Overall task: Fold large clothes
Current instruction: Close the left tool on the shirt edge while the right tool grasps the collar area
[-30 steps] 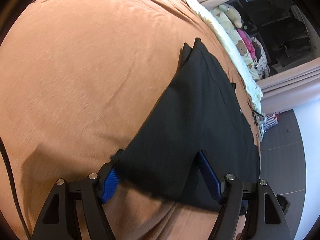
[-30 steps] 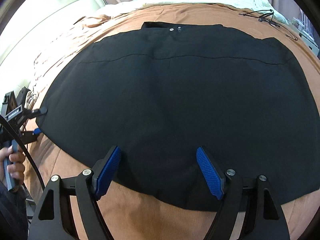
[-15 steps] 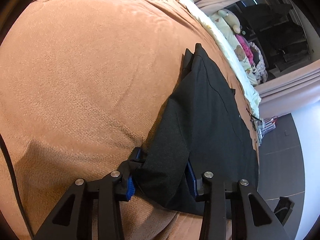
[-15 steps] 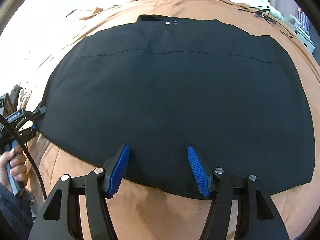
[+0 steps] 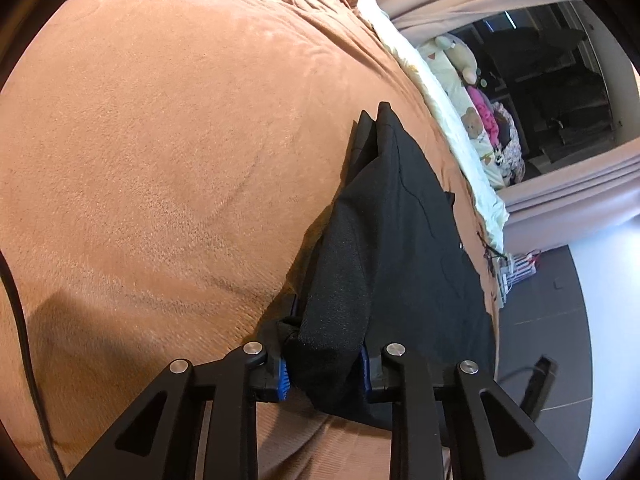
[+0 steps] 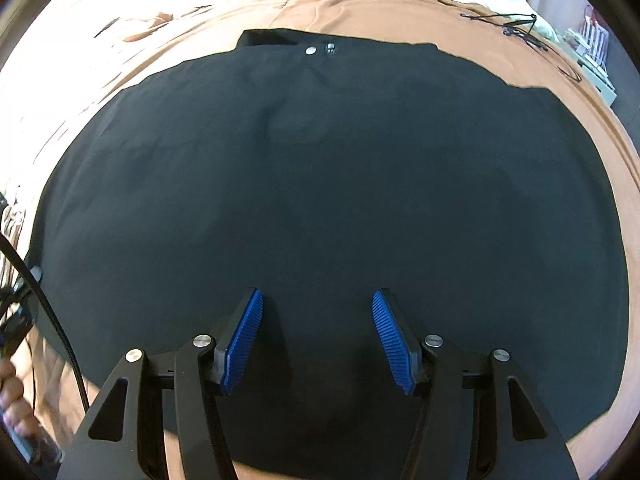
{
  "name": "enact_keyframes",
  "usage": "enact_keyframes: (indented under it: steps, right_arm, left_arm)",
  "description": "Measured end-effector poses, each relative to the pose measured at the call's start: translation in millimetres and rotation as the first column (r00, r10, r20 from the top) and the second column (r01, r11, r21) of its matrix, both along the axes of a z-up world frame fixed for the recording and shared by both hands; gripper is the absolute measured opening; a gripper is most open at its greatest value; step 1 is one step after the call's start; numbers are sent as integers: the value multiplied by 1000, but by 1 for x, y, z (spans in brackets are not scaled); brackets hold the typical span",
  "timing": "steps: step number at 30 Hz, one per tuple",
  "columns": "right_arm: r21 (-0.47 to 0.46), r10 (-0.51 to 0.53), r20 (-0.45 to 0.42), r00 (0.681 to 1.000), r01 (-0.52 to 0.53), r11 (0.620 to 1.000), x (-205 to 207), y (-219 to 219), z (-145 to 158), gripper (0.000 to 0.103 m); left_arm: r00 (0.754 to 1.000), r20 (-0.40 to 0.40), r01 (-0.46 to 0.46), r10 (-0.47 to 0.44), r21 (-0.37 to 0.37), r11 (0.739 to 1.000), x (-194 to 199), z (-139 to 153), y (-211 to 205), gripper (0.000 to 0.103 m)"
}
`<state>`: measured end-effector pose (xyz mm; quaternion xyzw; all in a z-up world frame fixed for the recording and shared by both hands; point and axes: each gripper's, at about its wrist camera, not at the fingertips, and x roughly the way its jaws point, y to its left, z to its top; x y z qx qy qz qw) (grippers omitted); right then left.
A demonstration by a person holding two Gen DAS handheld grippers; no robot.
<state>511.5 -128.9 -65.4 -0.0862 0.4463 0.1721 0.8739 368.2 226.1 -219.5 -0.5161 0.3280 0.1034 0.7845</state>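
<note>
Since a second ago the left gripper (image 5: pixel 324 364) has been closing and now its blue pads clamp a bunched corner of the black garment (image 6: pixel 320 208), which lies spread flat on the brown blanket (image 5: pixel 160 160) covering the bed. Over on the other side, the right gripper (image 6: pixel 318 340) has slid forward over the near hem, jaws narrowing but still apart, nothing pinched yet.

A: Your left tool (image 5: pixel 324 368) has black angular arms, silver screws and ribbed blue pads.
B: Your right tool (image 6: pixel 318 340) matches; a black cable (image 6: pixel 48 312) runs beside it.
</note>
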Motion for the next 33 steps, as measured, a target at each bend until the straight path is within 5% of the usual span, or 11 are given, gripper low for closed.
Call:
enact_keyframes:
  steps: [18, 23, 28, 33]
  right_arm:
    - [-41, 87, -26, 996, -88, 995, 124, 46, 12, 55]
    - [-62, 79, -12, 997, -80, 995, 159, 43, 32, 41]
    - [-45, 121, 34, 992, -119, 992, 153, 39, 59, 41]
    - [-35, 155, -24, 988, -155, 987, 124, 46, 26, 41]
  left_arm:
    - [1000, -14, -6, 5, -28, 1000, 0, -7, 2, 26]
    - [1000, -16, -1, 0, -33, 999, 0, -8, 4, 26]
    - [1000, -15, 1, -2, -30, 1000, 1, -10, 4, 26]
    - [1000, 3, 1, -1, -22, 1000, 1, -7, 2, 24]
